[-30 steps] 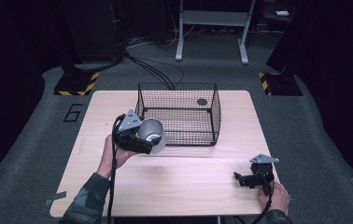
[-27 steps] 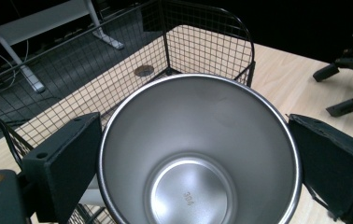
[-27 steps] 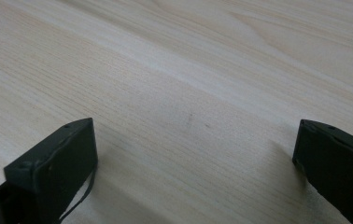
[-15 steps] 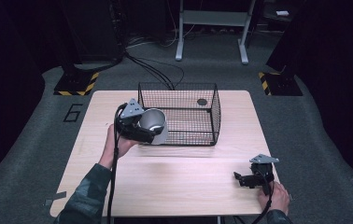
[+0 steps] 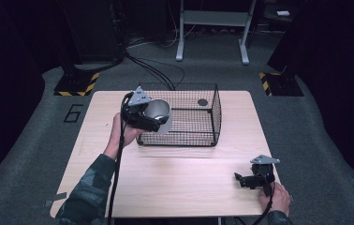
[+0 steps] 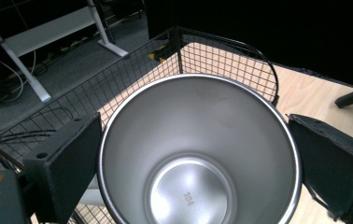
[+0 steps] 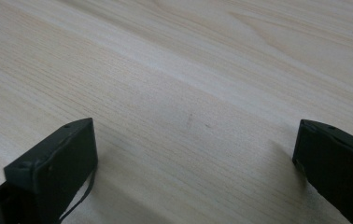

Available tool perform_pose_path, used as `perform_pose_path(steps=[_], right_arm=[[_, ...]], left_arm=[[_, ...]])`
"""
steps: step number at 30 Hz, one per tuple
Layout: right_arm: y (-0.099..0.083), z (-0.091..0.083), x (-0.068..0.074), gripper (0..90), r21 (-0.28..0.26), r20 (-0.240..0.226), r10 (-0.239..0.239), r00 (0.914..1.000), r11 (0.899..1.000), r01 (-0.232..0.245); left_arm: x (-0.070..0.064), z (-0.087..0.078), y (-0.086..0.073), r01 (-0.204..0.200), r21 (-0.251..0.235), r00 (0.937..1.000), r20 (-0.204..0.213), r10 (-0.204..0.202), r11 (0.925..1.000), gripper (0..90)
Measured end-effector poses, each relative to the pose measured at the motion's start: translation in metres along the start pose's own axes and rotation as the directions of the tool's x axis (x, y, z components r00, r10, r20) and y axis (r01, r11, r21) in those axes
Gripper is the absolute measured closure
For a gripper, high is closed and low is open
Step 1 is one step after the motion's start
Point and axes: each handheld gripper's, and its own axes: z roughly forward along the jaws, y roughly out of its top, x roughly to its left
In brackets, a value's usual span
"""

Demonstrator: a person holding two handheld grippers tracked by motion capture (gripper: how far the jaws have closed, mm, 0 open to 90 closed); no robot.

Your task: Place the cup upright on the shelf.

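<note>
The left tool (image 5: 152,118) grips the steel cup (image 5: 158,112) by its sides, tilted above the near-left corner of the wire basket (image 5: 198,136), so the smooth wall may slip or strike the rim, while the right tool (image 5: 252,180) rests open on the surface (image 5: 189,183).

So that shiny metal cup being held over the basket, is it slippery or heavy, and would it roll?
The cup looks like smooth polished steel, so it is probably slippery; the left gripper clamps it from both sides. It is empty and looks thin-walled, so likely light and stiff. Being round and tapered, it would probably roll in a curve if laid on the table.
</note>
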Motion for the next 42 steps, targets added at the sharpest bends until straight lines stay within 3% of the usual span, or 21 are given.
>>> perform_pose_path(steps=[7, 22, 33, 36, 42], right_arm=[[0.000, 0.000, 0.000, 0.0, -0.001, 0.003, 0.000, 1.0000, 1.000, 0.000], [0.000, 0.000, 0.000, 0.0, 0.008, -0.003, -0.001, 1.0000, 1.000, 0.001], [0.000, 0.000, 0.000, 0.0, 0.003, -0.001, 0.000, 1.0000, 1.000, 0.000], [0.000, 0.000, 0.000, 0.0, 0.008, -0.004, -0.001, 1.0000, 1.000, 0.001], [0.000, 0.000, 0.000, 0.0, 0.008, -0.003, -0.001, 1.0000, 1.000, 0.001]], left_arm=[[0.007, 0.011, 0.006, -0.010, 0.015, 0.9999, -0.008, 0.010, 0.9998, 6.4], [0.019, 0.042, 0.011, 0.022, 0.049, 0.9995, -0.022, -0.021, 0.9986, 6.3], [0.029, 0.065, 0.008, 0.032, 0.091, 0.9991, -0.029, -0.030, 0.9953, 6.3], [0.031, 0.073, 0.005, 0.055, 0.100, 0.9984, -0.020, -0.054, 0.9935, 6.3], [0.035, 0.087, 0.001, 0.065, 0.125, 0.9979, -0.011, -0.064, 0.9901, 6.3]])
